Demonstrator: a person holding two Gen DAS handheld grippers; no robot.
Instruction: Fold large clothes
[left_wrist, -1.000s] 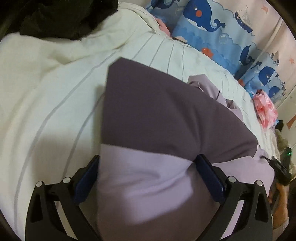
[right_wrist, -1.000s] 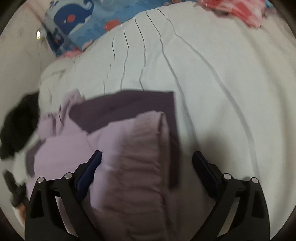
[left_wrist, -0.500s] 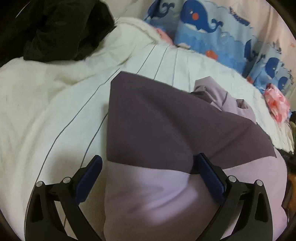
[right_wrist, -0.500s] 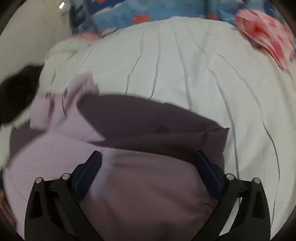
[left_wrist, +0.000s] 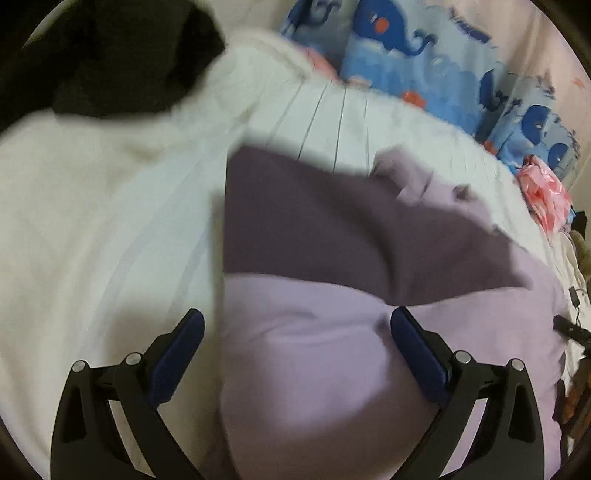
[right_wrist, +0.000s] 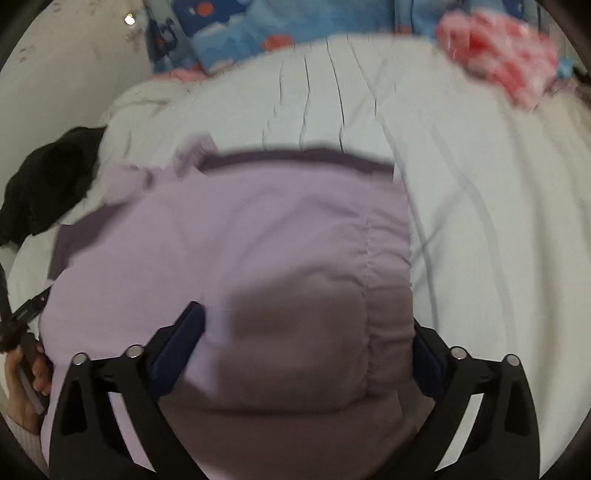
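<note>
A large garment lies on the bed, lilac (left_wrist: 314, 362) near me and dark purple (left_wrist: 325, 221) beyond. My left gripper (left_wrist: 295, 339) is open over its left edge, with lilac cloth bulging between the spread fingers but not pinched. In the right wrist view the lilac layer (right_wrist: 258, 229) covers nearly everything, leaving a thin dark purple strip (right_wrist: 295, 157) at the far edge. My right gripper (right_wrist: 306, 343) is open too, straddling a gathered seam near the garment's right edge. Both views are blurred by motion.
The white striped bed cover (left_wrist: 92, 240) spreads all around. A black garment (left_wrist: 129, 55) lies at the far left, also seen as a black heap (right_wrist: 44, 184). Whale-print bedding (left_wrist: 406, 48) lines the back, with a pink bag (right_wrist: 506, 62) at the far right. A hand (right_wrist: 26, 376) shows lower left.
In the right wrist view the lilac layer now lies over most of the dark purple cloth that showed before. The left wrist view has drawn back slightly. Both grippers stayed open.
</note>
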